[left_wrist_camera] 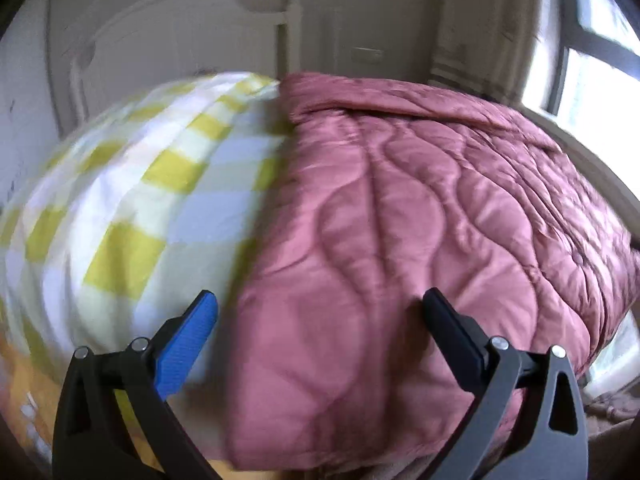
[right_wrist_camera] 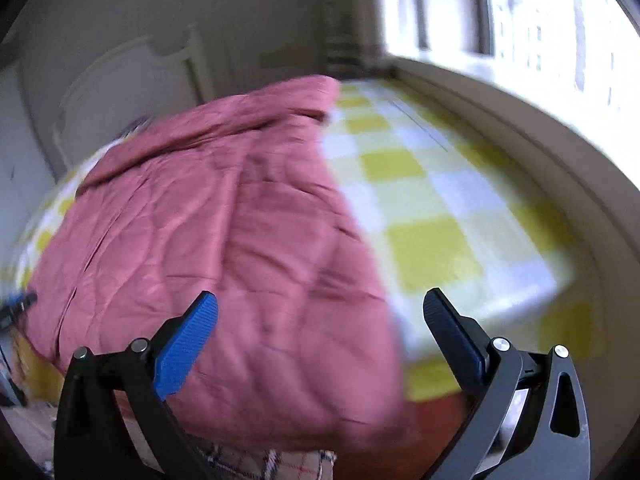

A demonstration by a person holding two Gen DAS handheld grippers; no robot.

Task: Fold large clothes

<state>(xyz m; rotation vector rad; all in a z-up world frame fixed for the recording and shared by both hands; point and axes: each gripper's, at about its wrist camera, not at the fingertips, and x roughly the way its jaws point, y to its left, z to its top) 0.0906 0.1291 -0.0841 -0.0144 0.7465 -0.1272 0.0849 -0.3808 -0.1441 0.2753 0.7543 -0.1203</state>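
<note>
Both grippers [left_wrist_camera: 320, 312] [right_wrist_camera: 320, 312] agape above quilt [left_wrist_camera: 400, 220].

Home bedroom: bed [left_wrist_camera: 132, 184], headboard [left_wrist_camera: 160, 36].

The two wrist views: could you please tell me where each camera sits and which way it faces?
Left wrist: on the left gripper, looking along its open fingers over the pink quilt towards a white headboard.
Right wrist: on the right gripper, fingers open, above the quilt's near edge, checked sheet on its right.
Shared: quilt, sheet, headboard, window.
</note>
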